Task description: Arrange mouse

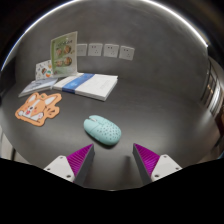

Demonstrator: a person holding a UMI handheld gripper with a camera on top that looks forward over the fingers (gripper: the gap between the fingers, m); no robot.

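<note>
A teal speckled mouse (102, 129) lies on the dark grey table (150, 100), just ahead of my fingers and a little to the left of their midline. My gripper (112, 158) is open and empty, with its magenta pads (80, 157) apart and nothing between them. The mouse is not touching either finger.
An orange cartoon-dog mouse pad (39, 107) lies to the left of the mouse. A stack of books (88, 85) lies beyond it. Picture cards (63, 48) stand at the back wall by a row of wall sockets (104, 50).
</note>
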